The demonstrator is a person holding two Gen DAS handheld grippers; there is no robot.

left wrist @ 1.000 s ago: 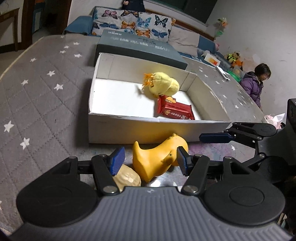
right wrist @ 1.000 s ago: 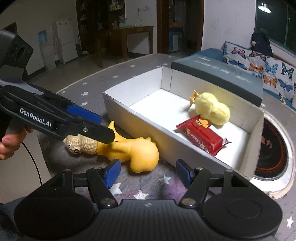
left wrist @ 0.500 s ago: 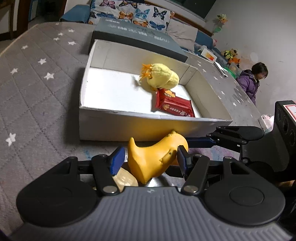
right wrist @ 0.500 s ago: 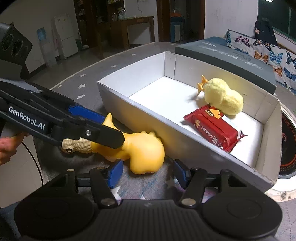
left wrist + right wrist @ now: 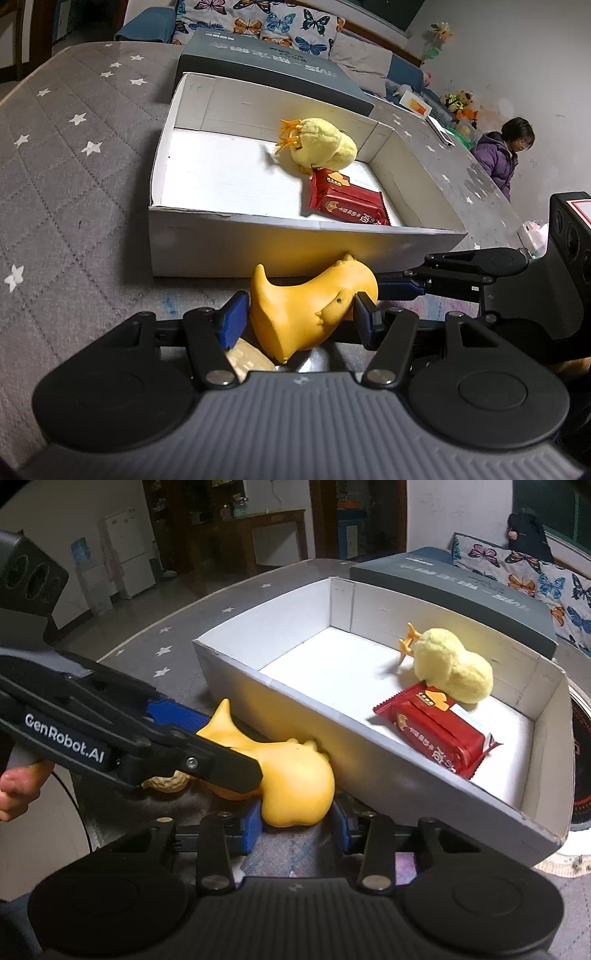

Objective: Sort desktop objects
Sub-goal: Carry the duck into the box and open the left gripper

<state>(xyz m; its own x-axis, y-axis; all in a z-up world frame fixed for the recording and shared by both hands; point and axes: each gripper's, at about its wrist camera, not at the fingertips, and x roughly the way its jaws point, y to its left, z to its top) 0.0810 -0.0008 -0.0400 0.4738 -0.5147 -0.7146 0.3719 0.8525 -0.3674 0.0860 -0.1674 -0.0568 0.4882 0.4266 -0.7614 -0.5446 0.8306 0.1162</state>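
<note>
Yellow-orange rubber is what the toy duck (image 5: 314,306) appears to be made of, lying on the grey starred tabletop (image 5: 74,155) just in front of the white box (image 5: 258,243), against its near wall. The left tool (image 5: 298,317) is held at medium width, its blue pads on either side of the duck's body and apparently pressing it. The jaws of the right tool (image 5: 297,827) are closing, with the duck's rounded head between them. A beige peanut-shaped toy (image 5: 166,781) lies just beside the duck, on the side away from the box. Inside the box, a fuzzy yellow chick (image 5: 452,666) and a red snack packet (image 5: 436,727) are seen touching. The duck is judged light, hollow and squashy, somewhat smooth; a gentle hold across the thick body is advised rather than the tapering tail.
</note>
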